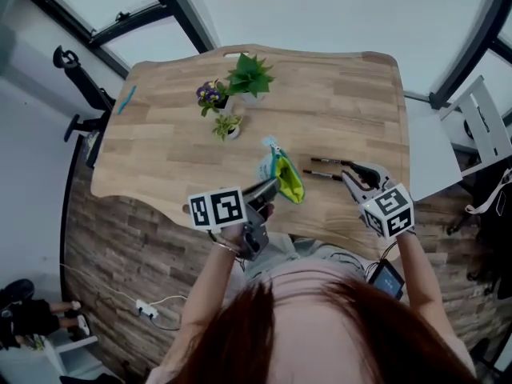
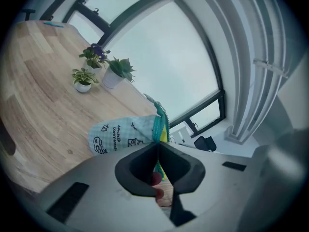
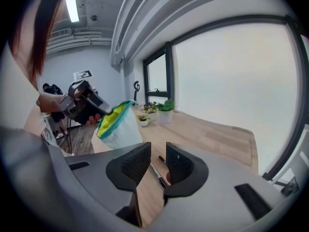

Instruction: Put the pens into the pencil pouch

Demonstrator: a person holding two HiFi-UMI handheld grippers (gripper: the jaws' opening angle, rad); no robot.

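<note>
Person is wearing a muted pink top (image 1: 298, 282), with reddish-brown hair (image 1: 320, 334) showing over it (sleeves not making it into view). A thin band (image 1: 226, 250) is circling the left wrist. The left gripper (image 1: 274, 185) and right gripper (image 1: 349, 174) are both showing light grey shells with black slot-shaped insets and black jaw pads (image 3: 133, 164), ribbed on the right one. Each is carrying a white cube with black square markers: left cube (image 1: 216, 208), right cube (image 1: 388, 210).
</note>
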